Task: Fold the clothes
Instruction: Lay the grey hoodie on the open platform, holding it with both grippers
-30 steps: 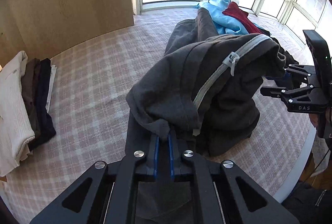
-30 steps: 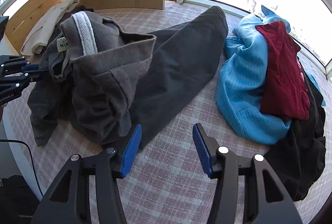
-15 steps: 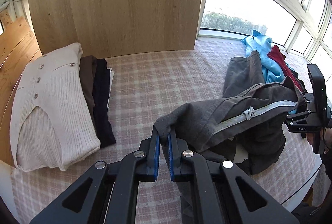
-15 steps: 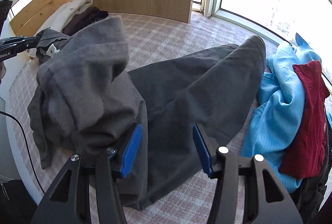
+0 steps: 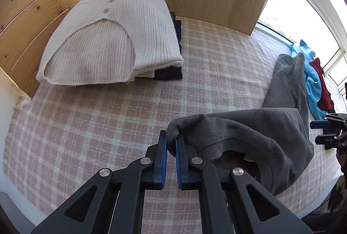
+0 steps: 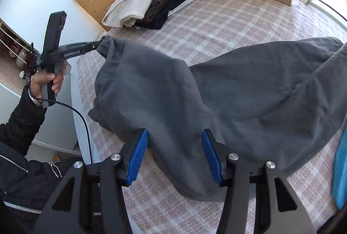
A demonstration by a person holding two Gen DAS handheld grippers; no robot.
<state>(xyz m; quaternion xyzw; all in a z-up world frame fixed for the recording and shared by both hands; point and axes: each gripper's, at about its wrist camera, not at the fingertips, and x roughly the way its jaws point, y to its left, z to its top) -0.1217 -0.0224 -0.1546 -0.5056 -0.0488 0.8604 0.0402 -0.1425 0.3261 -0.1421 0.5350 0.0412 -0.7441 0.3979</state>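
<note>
The left gripper (image 5: pixel 171 143) points steeply downward, its jaws clamped on a fold of grey garment (image 5: pixel 249 136). The left hand (image 6: pixel 46 82) grips its handle. The right gripper (image 6: pixel 174 147) points downward, jaws apart, pads clear of the cloth.

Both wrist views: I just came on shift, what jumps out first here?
The grey garment dominates, sprawled across the middle of the checked cloth, one edge pinched in the left hand-held gripper. The right hand-held gripper stands open over the garment's near fold. At the far left corner sits a neat folded stack topped by a cream ribbed knit, and blue and red clothes wait by the window.
</note>
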